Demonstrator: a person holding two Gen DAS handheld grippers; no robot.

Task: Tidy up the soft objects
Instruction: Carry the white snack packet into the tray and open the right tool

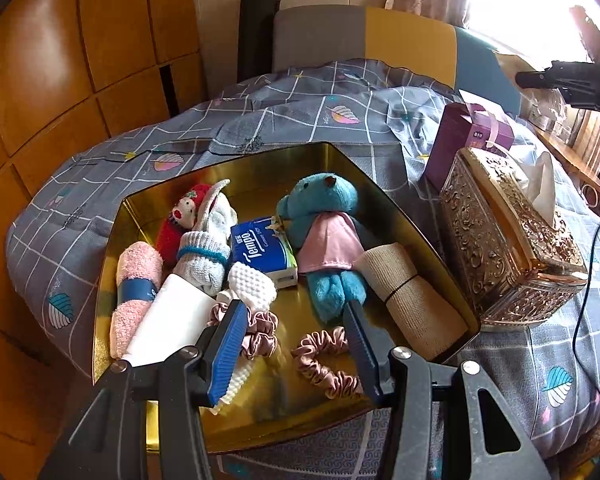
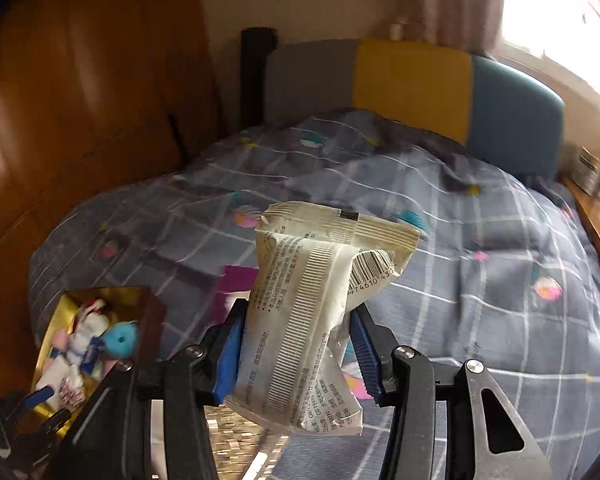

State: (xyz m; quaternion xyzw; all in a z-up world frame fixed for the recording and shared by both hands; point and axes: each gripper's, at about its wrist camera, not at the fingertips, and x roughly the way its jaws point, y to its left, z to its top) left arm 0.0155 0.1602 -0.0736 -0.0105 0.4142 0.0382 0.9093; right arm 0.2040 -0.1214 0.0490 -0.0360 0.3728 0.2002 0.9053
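Observation:
A gold tray (image 1: 404, 216) on the bed holds a blue plush bear (image 1: 328, 232), a Tempo tissue pack (image 1: 262, 248), rolled socks (image 1: 204, 256), a pink towel roll (image 1: 132, 280), a beige bandage roll (image 1: 412, 304) and pink scrunchies (image 1: 324, 364). My left gripper (image 1: 296, 324) is open and empty just above the tray's near part. My right gripper (image 2: 296, 328) is shut on a white crinkled packet (image 2: 312, 304), held in the air above the bed; it also shows at the far right of the left wrist view (image 1: 556, 80). The tray shows at the lower left of the right wrist view (image 2: 72, 300).
An ornate gold tissue box (image 1: 508, 232) stands right of the tray, with a purple box (image 1: 468, 140) behind it. The grey checked quilt (image 1: 300, 112) covers the bed. Wooden cabinets (image 1: 60, 80) stand at the left and a padded headboard (image 1: 380, 36) behind.

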